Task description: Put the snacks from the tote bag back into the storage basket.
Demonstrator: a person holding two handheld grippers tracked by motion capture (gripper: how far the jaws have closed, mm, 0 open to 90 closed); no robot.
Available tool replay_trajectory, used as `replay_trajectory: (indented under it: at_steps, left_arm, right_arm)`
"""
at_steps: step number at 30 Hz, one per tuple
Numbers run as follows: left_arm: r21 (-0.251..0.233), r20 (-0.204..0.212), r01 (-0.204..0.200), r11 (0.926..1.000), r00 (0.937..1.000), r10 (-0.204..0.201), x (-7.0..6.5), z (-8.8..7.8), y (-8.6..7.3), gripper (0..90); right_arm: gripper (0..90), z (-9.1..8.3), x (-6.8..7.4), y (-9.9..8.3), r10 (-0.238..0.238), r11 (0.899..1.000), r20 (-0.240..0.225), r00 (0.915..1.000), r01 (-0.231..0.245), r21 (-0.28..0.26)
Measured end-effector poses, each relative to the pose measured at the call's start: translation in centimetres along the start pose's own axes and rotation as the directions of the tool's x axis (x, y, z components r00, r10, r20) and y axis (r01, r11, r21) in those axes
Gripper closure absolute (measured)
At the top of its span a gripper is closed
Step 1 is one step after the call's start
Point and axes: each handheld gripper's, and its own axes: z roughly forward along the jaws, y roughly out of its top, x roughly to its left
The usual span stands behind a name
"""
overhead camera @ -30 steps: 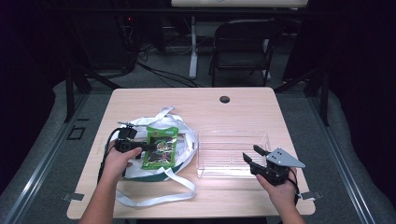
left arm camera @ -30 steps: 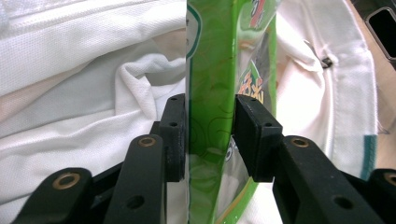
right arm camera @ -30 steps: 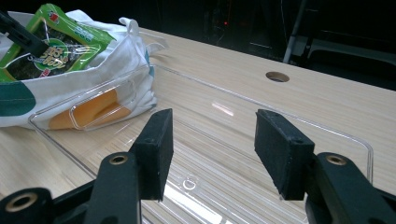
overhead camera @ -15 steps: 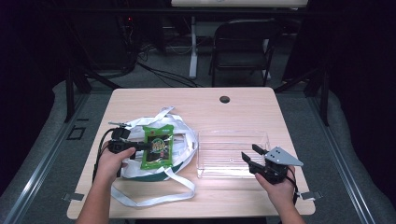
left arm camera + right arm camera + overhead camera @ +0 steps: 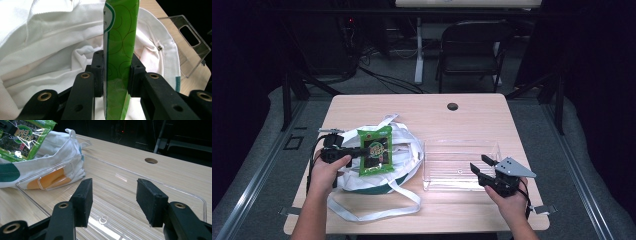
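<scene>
A green snack packet [image 5: 375, 150] hangs just above the open white cloth bag [image 5: 408, 150] on the left half of the table. My left gripper [image 5: 358, 151] is shut on the packet's left edge. In the left gripper view the packet [image 5: 120, 45] stands edge-on, pinched between both pads [image 5: 98, 72], with the bag [image 5: 50, 37] behind it. My right gripper [image 5: 479, 172] rests at the near right corner of a clear plastic tray [image 5: 459, 150]. Its jaws are open, and in the right gripper view the right gripper [image 5: 113, 200] has nothing between its pads above the tray's floor [image 5: 117, 185].
The bag's long white straps [image 5: 377, 212] trail toward the table's front edge. A round cable hole [image 5: 452, 106] sits at the back of the wooden table [image 5: 472, 120]. A dark chair [image 5: 472, 45] stands behind the table.
The left hand has drawn back to the left and risen a little, lifting the green packet off the bag's inside. The right gripper has stayed where it was.
</scene>
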Motion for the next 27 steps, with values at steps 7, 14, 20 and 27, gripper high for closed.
replay_trajectory:
  at_steps: [7, 14, 20, 27]
  left_arm:
    - [-0.036, -0.002, -0.015, 0.9992, 0.9999, 0.015, -0.4, -0.4, 0.2, 72.3]
    - [-0.06, -0.009, -0.039, 0.9975, 0.9992, 0.038, -0.8, -0.9, 0.4, 72.3]
    - [-0.072, -0.009, -0.065, 0.9953, 0.9979, 0.065, -1.3, -1.2, 0.6, 72.3]
    - [-0.115, -0.015, -0.082, 0.99, 0.9966, 0.08, -1.9, -1.2, 0.7, 72.3]
  right_arm:
    - [47.7, 0.0, 0.0, 0.0, -0.002, 1.0, -0.002, 1.0, 0.002, 0.002]
    - [48.3, 0.0, -0.1, 0.0, -0.004, 1.0, 0.0, 1.0, 0.004, 0.011]
    - [51.1, 0.1, 0.0, 0.0, -0.016, 1.0, -0.029, 0.9994, 0.016, 0.02]
    - [50.4, 0.4, 0.1, 0.3, -0.049, 0.995, -0.073, 0.9961, 0.055, 0.079]
